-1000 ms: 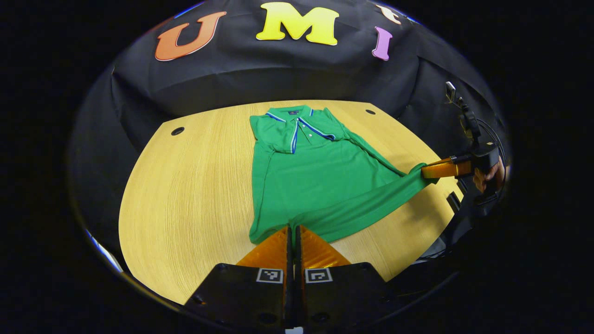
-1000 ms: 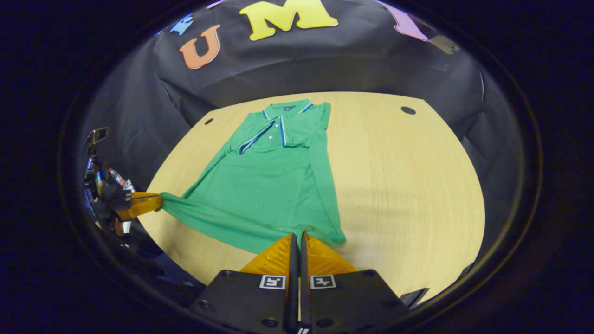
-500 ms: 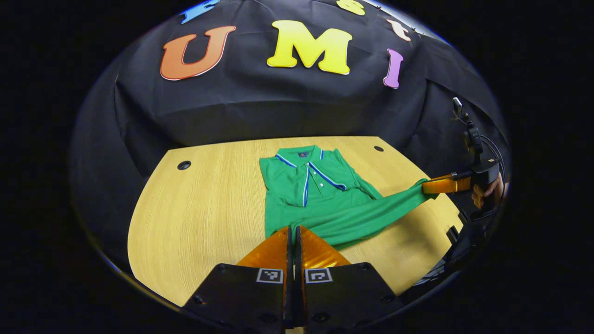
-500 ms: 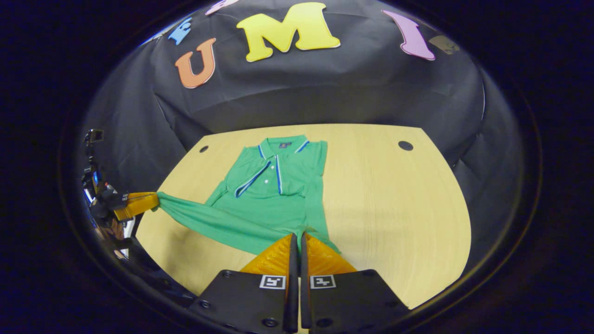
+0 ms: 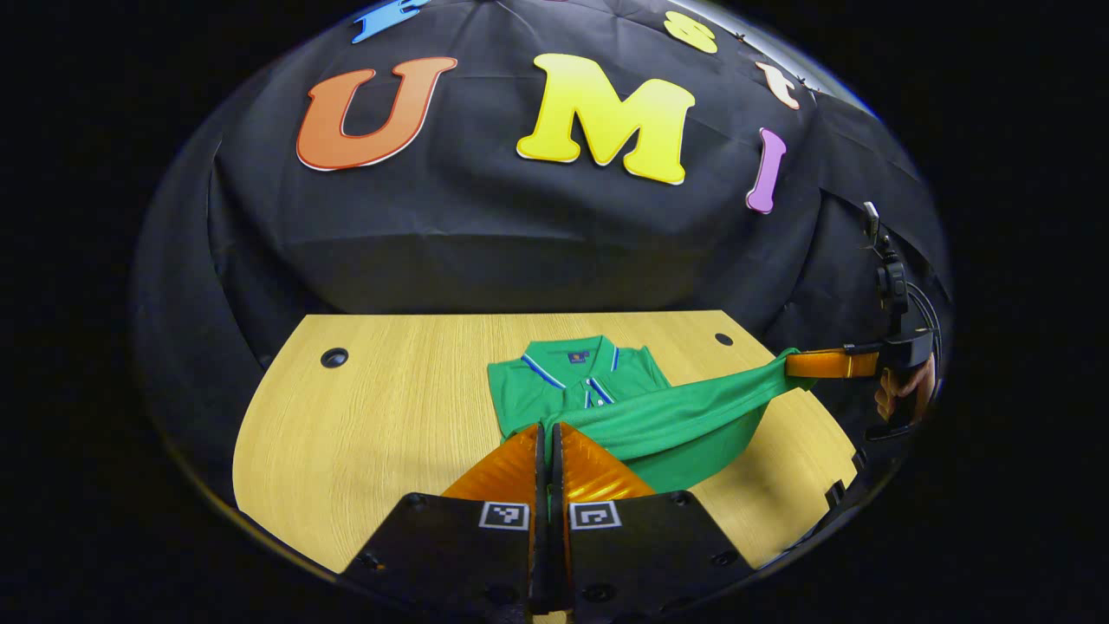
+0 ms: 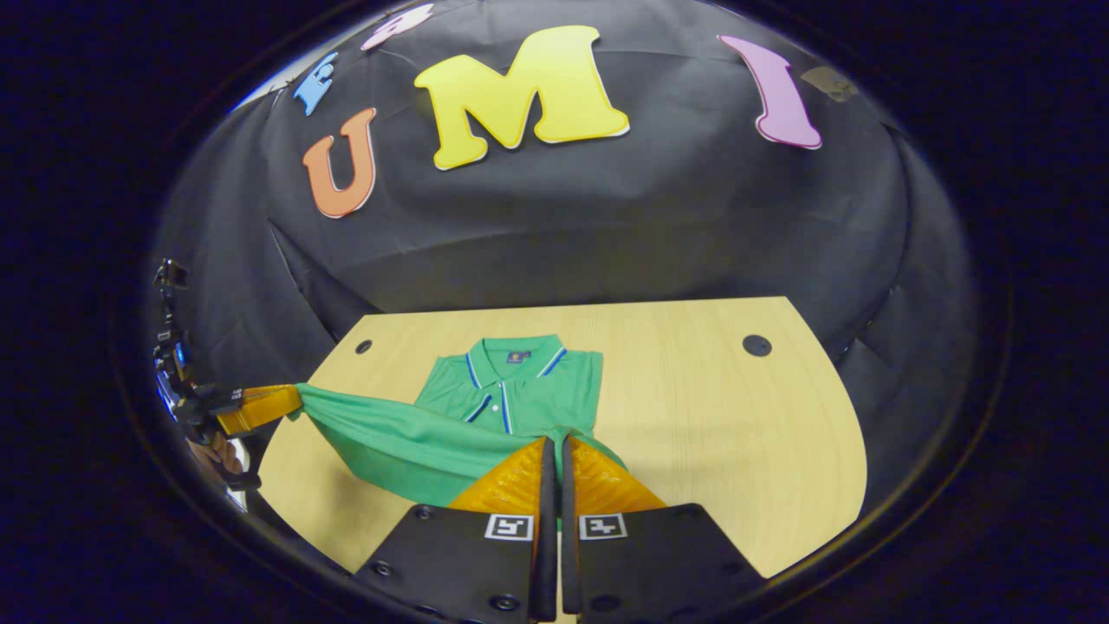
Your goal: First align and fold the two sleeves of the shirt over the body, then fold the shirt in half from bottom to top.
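Both tools are pinching the shirt's (image 5: 572,386) bottom hem: the left tool (image 5: 546,429) at one corner, the right tool (image 6: 554,442) at the other, fingers pressed together on cloth. The hem is hanging stretched between them above the surface (image 5: 390,407); the collar end is lying flat on it. To fold well: be carrying both corners forward level, keeping the hem taut, lowering it onto the shoulders, edges lined up, before letting go.

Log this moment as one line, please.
phase: bottom-to-top fold | left gripper: shut on hem | right gripper: shut on hem | green polo shirt: hem lifted over wooden table
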Available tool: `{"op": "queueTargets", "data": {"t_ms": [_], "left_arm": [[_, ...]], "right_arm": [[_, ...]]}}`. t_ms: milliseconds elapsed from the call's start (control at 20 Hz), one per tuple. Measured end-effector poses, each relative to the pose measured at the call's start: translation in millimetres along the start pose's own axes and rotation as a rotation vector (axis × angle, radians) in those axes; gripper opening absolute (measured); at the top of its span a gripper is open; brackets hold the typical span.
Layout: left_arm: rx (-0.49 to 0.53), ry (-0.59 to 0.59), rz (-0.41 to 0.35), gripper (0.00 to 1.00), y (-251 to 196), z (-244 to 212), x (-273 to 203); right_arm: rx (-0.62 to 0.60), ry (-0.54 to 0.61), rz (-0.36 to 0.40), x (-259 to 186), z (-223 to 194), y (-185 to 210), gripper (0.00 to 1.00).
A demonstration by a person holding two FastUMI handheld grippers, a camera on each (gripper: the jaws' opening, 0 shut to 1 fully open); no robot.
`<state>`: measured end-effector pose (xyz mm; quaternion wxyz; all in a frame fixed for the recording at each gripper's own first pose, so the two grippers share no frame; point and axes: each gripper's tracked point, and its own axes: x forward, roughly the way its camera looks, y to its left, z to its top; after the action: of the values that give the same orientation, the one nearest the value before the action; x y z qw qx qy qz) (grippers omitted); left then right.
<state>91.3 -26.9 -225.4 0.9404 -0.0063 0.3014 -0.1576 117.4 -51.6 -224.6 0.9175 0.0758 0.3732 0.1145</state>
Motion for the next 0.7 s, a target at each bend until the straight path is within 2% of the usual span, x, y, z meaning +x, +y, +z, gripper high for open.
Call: {"op": "queueTargets", "data": {"t_ms": [400,700], "left_arm": [[-0.001,-0.054,0.009,0.03,27,55,64],[0.011,-0.036,0.051,0.03,47,47,127]], "right_arm": [[-0.062,-0.062,-0.013,57,60,-3,0.06],[-0.091,-0.086,-0.022,127,71,-6,0.05]]}}
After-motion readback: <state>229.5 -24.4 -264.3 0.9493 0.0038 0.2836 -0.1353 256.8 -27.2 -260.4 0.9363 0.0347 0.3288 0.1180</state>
